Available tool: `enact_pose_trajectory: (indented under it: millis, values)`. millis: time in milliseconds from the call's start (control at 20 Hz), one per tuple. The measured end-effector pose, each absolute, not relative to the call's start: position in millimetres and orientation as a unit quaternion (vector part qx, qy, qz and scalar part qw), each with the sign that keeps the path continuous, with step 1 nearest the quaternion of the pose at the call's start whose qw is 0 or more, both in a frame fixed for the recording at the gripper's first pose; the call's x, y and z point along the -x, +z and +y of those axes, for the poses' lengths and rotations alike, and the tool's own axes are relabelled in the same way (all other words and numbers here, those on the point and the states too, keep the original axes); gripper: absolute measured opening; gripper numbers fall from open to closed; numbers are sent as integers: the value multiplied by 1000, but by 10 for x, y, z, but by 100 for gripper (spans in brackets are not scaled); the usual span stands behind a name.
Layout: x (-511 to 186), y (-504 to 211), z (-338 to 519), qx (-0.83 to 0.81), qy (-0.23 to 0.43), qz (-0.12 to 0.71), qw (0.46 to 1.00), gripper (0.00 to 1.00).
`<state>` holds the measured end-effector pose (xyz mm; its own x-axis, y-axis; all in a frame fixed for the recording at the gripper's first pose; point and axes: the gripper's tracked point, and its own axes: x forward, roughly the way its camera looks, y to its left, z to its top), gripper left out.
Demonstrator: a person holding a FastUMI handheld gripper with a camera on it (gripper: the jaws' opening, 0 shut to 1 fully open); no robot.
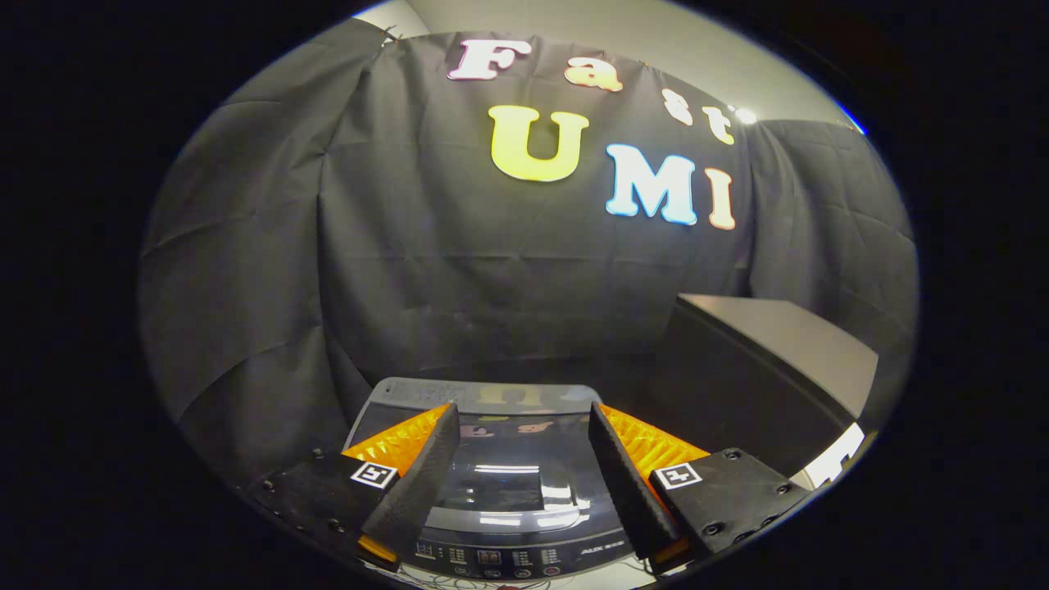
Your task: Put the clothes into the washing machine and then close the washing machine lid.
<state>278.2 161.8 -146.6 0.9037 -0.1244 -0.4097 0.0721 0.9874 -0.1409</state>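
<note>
Gripper view looks down over a small top-loading washing machine that sits just below and ahead of the claw, its dark glossy lid lying flat and closed, with light glinting off it and a row of buttons along the near edge. The claw is released, its two fingers spread wide apart above the lid with nothing between them. Beyond the fingers to the right stands a dark box with a pale top.

1. Washing machine, control panel: a small brand mark at the panel's right end and button captions, all too small to read.
2. Hand-held gripper, fingers apart: one square coded marker on each finger mount, no legible characters.
</note>
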Motion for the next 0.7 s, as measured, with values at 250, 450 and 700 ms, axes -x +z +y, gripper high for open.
enact_pose_trajectory:
  millis: [250, 450, 700]
  values:
    - [-2404, -943, 1431, 46, -48, 175, 982, 98]
    - [-2039, -603, 1220, 47, -47, 152, 986, 98]
    - [-1536, -275, 943, 40, -44, 125, 990, 98]
